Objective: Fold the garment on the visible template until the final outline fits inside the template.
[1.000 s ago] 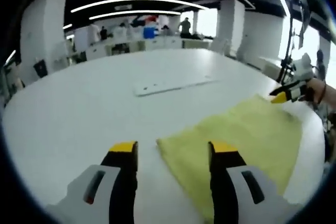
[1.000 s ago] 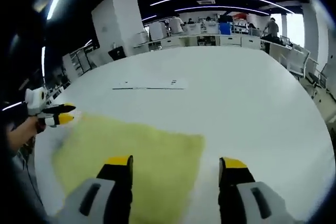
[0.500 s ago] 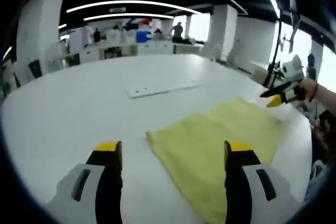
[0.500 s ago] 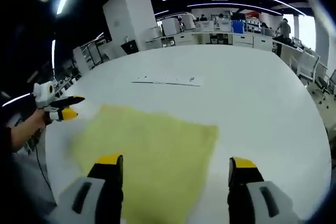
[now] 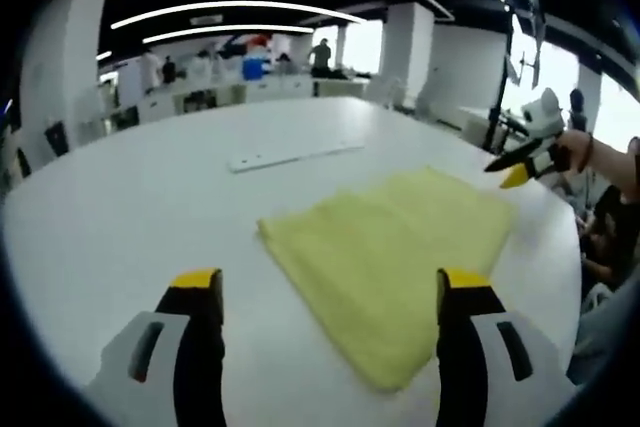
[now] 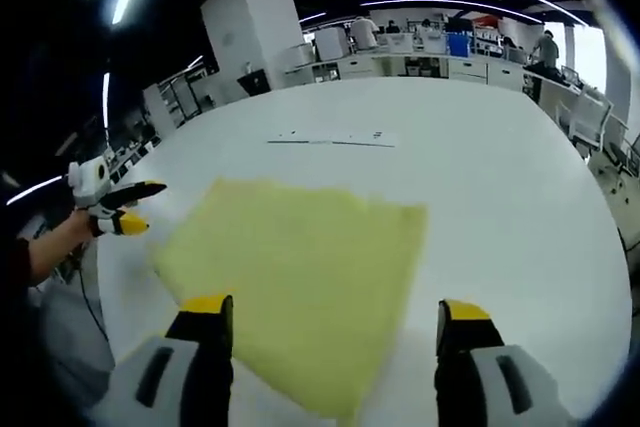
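On the white worktop (image 5: 120, 217) the yellow garment (image 5: 390, 247) lies folded flat; we hold both hand-held grippers, left (image 5: 330, 292) and right (image 6: 335, 317), jaws apart and clear, presumably to check its outline.

My left gripper (image 5: 327, 292): two black jaws with yellow tips, each rising out of a light grey housing with a dark oblong slot in it (slot on the left one shows a reddish spot). My right gripper (image 6: 335, 315) is the same build: black jaws, yellow caps, grey shells with dark slots. From the other view it reads as a white body with black-and-yellow pointed jaws; something dark sits at my wrist.
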